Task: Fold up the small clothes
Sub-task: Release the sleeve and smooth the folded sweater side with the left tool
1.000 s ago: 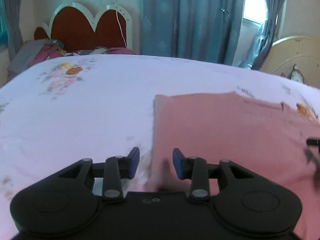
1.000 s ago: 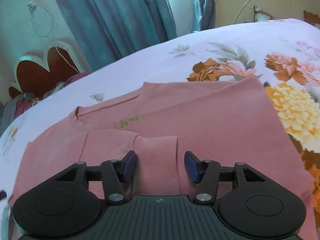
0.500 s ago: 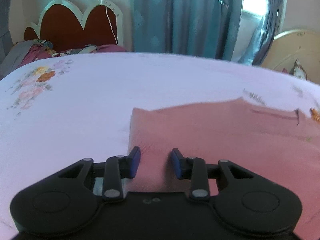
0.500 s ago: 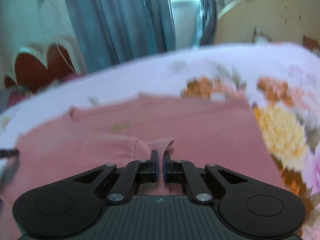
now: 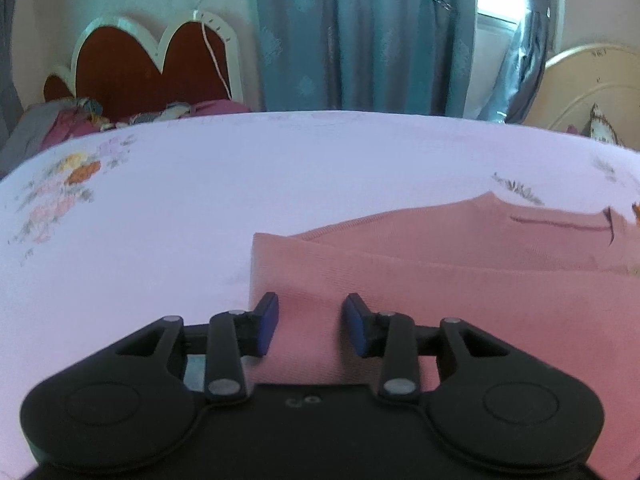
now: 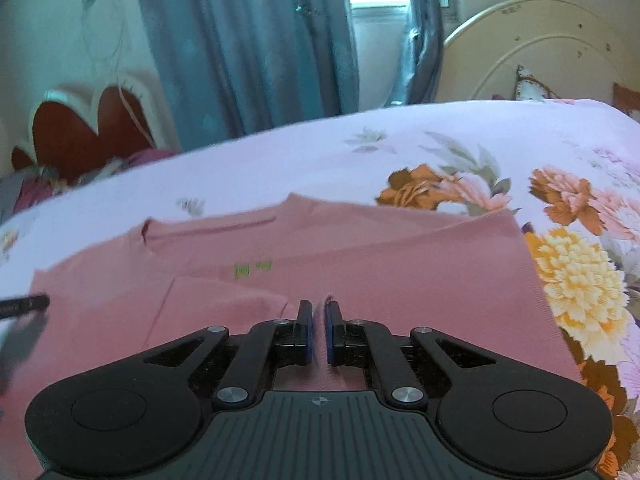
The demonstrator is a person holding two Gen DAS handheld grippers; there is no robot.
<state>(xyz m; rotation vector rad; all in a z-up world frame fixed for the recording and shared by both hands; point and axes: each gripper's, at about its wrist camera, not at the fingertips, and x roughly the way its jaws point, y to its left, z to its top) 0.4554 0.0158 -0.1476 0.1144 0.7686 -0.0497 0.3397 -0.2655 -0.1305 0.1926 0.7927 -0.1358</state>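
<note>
A pink knit sweater (image 6: 400, 272) lies flat on the bed with its neckline and green label facing up. My right gripper (image 6: 318, 320) is shut on the folded sleeve cuff (image 6: 224, 304) at the near middle of the sweater. In the left wrist view the sweater (image 5: 460, 300) fills the right half. My left gripper (image 5: 312, 320) is open over its left edge near the corner, with fabric between the blue pads. A tip of the left gripper (image 6: 24, 306) shows at the left edge of the right wrist view.
The bed has a lilac floral sheet (image 5: 180, 208) with large flowers (image 6: 576, 280) right of the sweater. A red and white headboard (image 5: 152, 64) with piled clothes (image 5: 60, 124), blue curtains (image 5: 360, 36) and a cream headboard (image 6: 540, 52) stand behind.
My right gripper closed on the sleeve cuff and moved with it across the sweater. My left gripper moved along the sweater's left edge and stayed open.
</note>
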